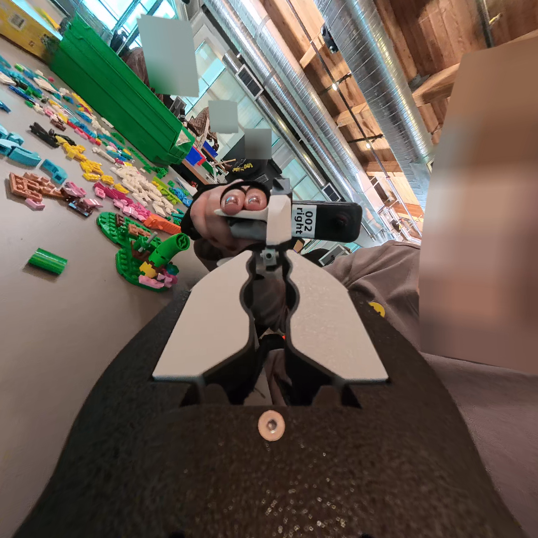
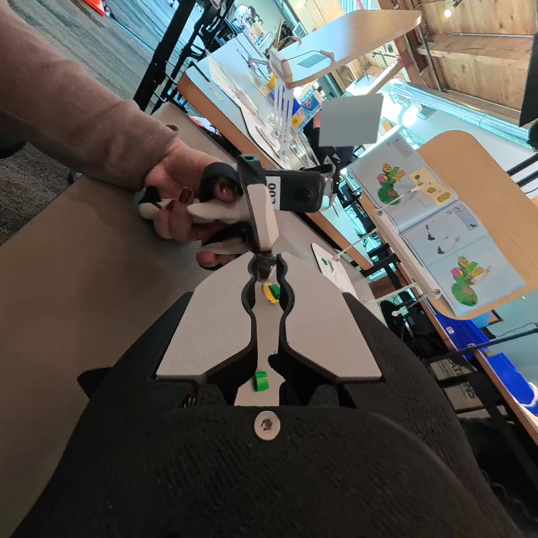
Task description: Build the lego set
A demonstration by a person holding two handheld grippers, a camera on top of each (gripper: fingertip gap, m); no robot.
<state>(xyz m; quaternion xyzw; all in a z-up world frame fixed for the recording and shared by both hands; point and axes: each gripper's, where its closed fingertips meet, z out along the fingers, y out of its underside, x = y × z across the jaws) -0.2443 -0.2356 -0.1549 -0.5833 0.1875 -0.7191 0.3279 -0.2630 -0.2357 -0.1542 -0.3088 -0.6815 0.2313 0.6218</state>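
Left gripper (image 1: 268, 257) and right gripper (image 2: 264, 263) tip to tip, both clenched on small grey piece (image 1: 268, 256)

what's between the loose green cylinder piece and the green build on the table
Nothing: bare grey tabletop separates the green cylinder from the green build, seen in the left wrist view.

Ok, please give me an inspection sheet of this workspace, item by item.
Surface: plain grey table.
Job's things: half-built green model; loose bricks sorted by colour; open instruction booklet on a stand.
Clutter: green bins behind the bricks.
Grippers: left gripper and right gripper meet tip to tip, both shut on one small grey piece.
Cables: nothing seen.
Surroundings: other tables; ceiling ducts.
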